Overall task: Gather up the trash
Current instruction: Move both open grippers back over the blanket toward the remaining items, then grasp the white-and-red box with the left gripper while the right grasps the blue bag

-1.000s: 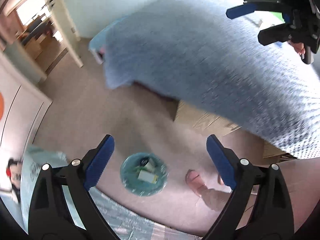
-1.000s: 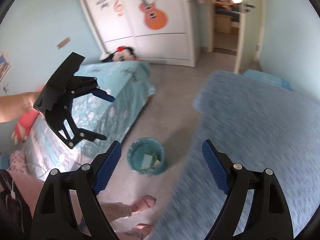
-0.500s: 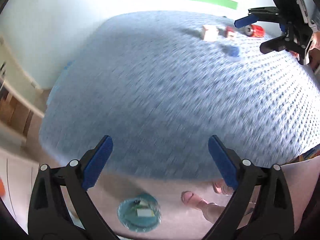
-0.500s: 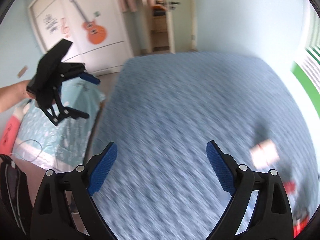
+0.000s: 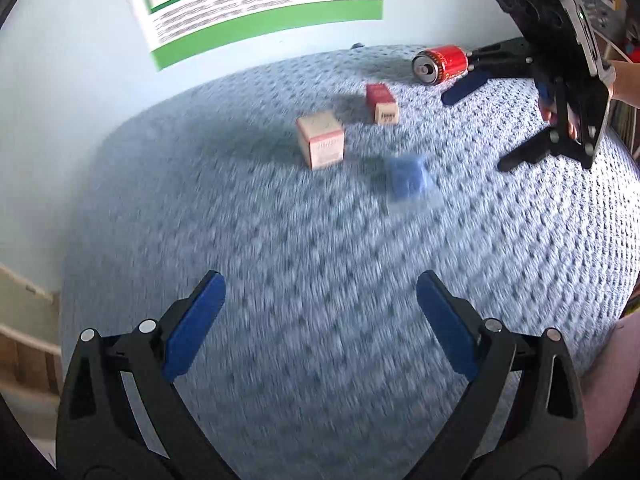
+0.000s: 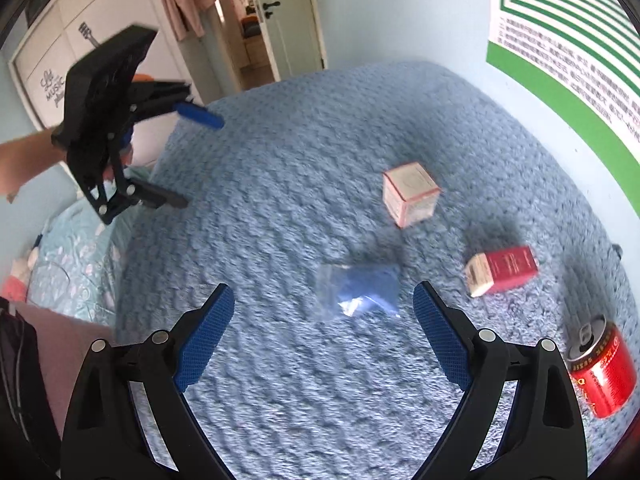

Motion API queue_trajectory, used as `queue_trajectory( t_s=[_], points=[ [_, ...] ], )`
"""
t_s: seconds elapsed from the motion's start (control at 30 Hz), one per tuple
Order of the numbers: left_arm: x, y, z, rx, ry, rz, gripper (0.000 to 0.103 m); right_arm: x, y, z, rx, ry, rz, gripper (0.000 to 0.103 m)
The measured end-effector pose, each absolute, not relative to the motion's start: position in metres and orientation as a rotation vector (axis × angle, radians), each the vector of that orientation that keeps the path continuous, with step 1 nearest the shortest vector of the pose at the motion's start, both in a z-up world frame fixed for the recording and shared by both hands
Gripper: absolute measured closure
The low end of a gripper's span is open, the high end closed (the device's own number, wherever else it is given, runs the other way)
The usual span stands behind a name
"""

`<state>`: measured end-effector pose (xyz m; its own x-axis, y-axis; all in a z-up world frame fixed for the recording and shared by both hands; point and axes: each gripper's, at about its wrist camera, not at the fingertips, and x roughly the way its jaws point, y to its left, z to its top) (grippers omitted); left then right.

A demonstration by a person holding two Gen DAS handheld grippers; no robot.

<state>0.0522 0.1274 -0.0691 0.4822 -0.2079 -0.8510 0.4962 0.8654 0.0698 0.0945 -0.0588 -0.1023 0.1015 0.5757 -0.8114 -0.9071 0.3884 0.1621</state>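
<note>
Four pieces of trash lie on a blue knitted bedspread (image 5: 280, 240): a pale pink box (image 5: 320, 145) (image 6: 410, 194), a red carton (image 5: 382, 103) (image 6: 502, 270), a clear plastic bag (image 5: 406, 178) (image 6: 362, 290) and a red can (image 5: 440, 64) (image 6: 602, 370) on its side. My left gripper (image 5: 320, 304) hovers open and empty over the near part of the bed, well short of the trash. My right gripper (image 6: 324, 316) is open and empty, with the plastic bag just beyond its fingertips. Each gripper shows in the other's view, the right gripper (image 5: 496, 124) near the can and the left gripper (image 6: 184, 156) at the bed's far side.
A green striped poster (image 5: 260, 4) hangs on the wall behind the bed. A second bed with a teal cover (image 6: 76, 256) stands at the left. A white wardrobe (image 6: 60, 60) and an open doorway (image 6: 256, 24) lie beyond.
Both grippers have swung from the floor and its teal waste bin up over the blue bed. The trash items have come into view. Both stay open.
</note>
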Motion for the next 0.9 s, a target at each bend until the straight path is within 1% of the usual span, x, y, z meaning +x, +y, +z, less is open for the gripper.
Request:
queue_trajectory(
  t_s=[0.27,0.53,0.7,0.73,0.8,0.87,0.9],
  points=[
    [0.127,0.106,-0.092,0.453,0.948,-0.679,0.009,0.109,-0.050,-0.132,-0.377,0.986,1.058,0.013],
    [0.169,0.089,-0.121,0.641,0.906,-0.932,0.009,0.123,-0.043,-0.150,-0.341,1.023,1.015,0.013],
    [0.195,0.087,-0.130,0.650,0.895,-1.056,0.009,0.129,-0.043,-0.155,-0.327,1.020,0.982,0.015],
    [0.201,0.085,-0.132,0.649,0.888,-1.096,0.009,0.130,-0.042,-0.156,-0.324,1.020,0.985,0.022],
    [0.208,0.083,-0.137,0.649,0.876,-1.137,0.011,0.129,-0.039,-0.160,-0.349,1.031,0.993,0.032],
    [0.216,0.080,-0.141,0.642,0.873,-1.193,0.013,0.125,-0.035,-0.165,-0.386,1.036,1.006,0.034],
    [0.218,0.079,-0.142,0.637,0.871,-1.218,0.018,0.123,-0.034,-0.167,-0.398,1.038,1.014,0.035]
  ],
)
